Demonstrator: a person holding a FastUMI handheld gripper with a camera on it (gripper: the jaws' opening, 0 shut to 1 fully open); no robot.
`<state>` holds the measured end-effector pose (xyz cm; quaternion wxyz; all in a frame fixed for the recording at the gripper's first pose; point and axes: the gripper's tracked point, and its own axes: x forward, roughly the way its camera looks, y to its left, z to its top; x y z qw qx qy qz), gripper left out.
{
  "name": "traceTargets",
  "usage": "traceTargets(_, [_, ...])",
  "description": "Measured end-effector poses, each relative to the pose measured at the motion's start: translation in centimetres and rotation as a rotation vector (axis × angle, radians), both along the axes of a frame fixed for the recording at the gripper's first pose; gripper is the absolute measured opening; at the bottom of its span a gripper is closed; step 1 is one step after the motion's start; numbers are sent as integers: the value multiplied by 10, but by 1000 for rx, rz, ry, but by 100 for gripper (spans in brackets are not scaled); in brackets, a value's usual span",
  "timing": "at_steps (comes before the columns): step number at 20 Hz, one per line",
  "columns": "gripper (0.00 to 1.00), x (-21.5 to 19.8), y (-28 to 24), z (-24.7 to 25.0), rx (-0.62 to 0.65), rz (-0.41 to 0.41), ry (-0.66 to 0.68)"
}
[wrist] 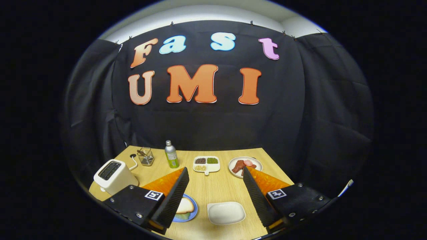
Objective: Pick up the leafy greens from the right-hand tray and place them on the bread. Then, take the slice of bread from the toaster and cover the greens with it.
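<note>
The gripper (pixel 213 191) hangs above the near part of the wooden table (pixel 213 186), its two fingers spread wide and holding nothing. Taking the white rectangular tray (pixel 226 212) as the landmark: it lies between the fingers, low and just ahead of them, a shallow glazed dish with rounded corners. No greens can be made out in it; its inside looks plain white from here.

To the left of that tray, partly hidden behind the left finger, sits a blue plate (pixel 189 213) with a pale slice of bread (pixel 185 206) on it, and a green edge shows under the bread at the plate's near rim. Whether that is the leafy greens already laid down cannot be told. Farther left of the tray and a little beyond stands the toaster (pixel 115 176), a boxy cream body with a dark slot on top; a slice inside cannot be seen.

So the coming move, as I judge it, turns on the toaster lying well left of the open fingers, its slot running away from the gripper.

Beyond the tray, toward the wall, are a divided white dish (pixel 206 164) holding small grains, a round plate of reddish meat slices (pixel 245 166), a slim metal bottle (pixel 171 154) with a green label, and a wire basket (pixel 145 156).
</note>
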<state>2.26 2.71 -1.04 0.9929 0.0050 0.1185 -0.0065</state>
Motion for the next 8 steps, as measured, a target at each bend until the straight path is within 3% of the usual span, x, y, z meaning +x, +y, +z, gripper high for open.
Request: traceTargets(8, [98,-23,-35,39,6,-112,-94])
